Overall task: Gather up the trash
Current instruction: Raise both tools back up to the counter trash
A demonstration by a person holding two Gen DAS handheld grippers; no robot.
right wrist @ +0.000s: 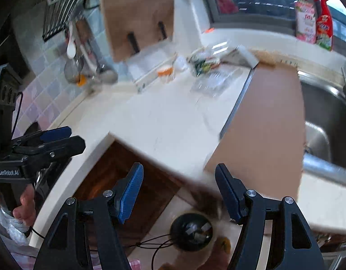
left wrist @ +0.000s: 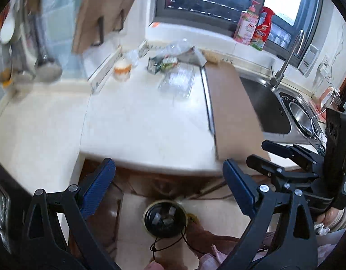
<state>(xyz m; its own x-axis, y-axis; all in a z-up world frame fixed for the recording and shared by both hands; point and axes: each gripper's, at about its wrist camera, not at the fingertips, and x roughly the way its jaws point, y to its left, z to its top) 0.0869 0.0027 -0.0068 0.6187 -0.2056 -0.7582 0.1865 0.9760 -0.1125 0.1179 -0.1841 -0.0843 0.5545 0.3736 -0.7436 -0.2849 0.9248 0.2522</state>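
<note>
Both claws, left claw (left wrist: 169, 186) and right claw (right wrist: 179, 191), stand wide open and empty above the tabletop (left wrist: 139, 121), angled toward the wrapper pile (left wrist: 170, 61) for pickup.

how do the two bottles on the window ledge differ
The pink bottle has a pump top and a pale pink label; the red bottle has a trigger sprayer and a red body with a green band low down. The pink bottle stands left of the red one. Both are upright, side by side on the ledge, away from the trash.

Two bottles (left wrist: 254, 27), two cutting boards (left wrist: 231, 110), one cup (left wrist: 122, 68), one sink (left wrist: 269, 108).
</note>
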